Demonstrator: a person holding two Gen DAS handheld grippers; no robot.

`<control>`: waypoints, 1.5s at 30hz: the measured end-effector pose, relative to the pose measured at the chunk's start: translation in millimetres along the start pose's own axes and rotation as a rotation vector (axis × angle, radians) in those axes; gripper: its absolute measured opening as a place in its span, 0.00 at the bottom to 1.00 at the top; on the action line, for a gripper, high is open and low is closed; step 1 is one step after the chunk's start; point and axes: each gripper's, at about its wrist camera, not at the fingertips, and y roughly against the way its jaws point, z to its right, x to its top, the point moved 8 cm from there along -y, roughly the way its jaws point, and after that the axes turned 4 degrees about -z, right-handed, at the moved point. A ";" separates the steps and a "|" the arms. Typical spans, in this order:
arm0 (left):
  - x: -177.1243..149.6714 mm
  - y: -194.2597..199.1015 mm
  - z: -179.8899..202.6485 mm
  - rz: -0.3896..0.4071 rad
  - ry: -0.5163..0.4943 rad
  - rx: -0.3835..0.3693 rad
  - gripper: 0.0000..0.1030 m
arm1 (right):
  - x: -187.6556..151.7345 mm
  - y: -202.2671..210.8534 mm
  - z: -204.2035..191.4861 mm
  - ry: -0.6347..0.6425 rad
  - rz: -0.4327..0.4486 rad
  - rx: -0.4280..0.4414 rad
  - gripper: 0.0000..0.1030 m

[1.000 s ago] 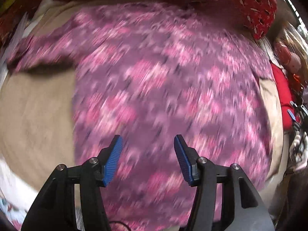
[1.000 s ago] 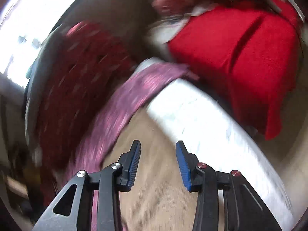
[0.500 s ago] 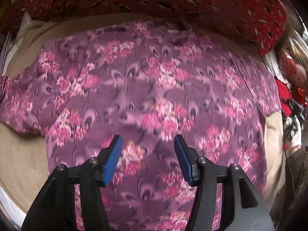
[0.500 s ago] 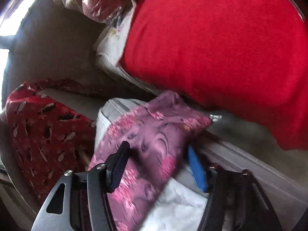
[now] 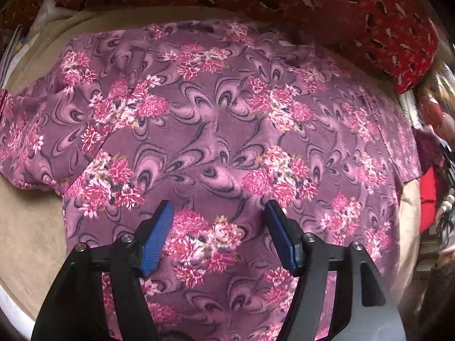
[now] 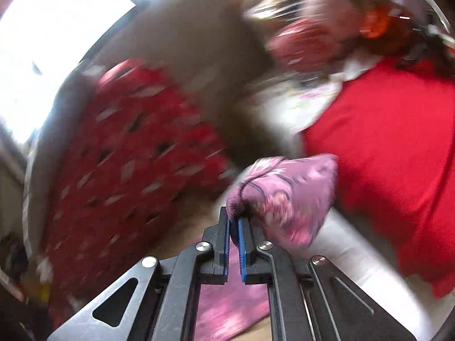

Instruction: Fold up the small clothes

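The purple flowered top [image 5: 216, 130] lay spread flat on a tan sheet [image 5: 31, 236], one short sleeve reaching toward the left edge of the left wrist view. A dark red patterned cloth [image 5: 327, 2] ran along the far side of it. The left gripper [image 5: 219, 236] hung over the lower middle of the top with its jaws apart, having just opened further; its blue pads [image 5: 157, 241] held nothing. In the blurred right wrist view, the same red patterned cloth [image 6: 136, 159] stood at left and a bright red blanket [image 6: 392, 153] at right. Between them, the right gripper [image 6: 233, 227] had just been closing and was pinched on a bunched sleeve of the top [image 6: 287, 199], raised off the sheet.
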 end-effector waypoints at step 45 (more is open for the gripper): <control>-25.1 26.5 -72.2 0.008 0.035 -0.111 0.64 | -232.4 -56.0 -204.4 0.241 -0.281 0.151 0.04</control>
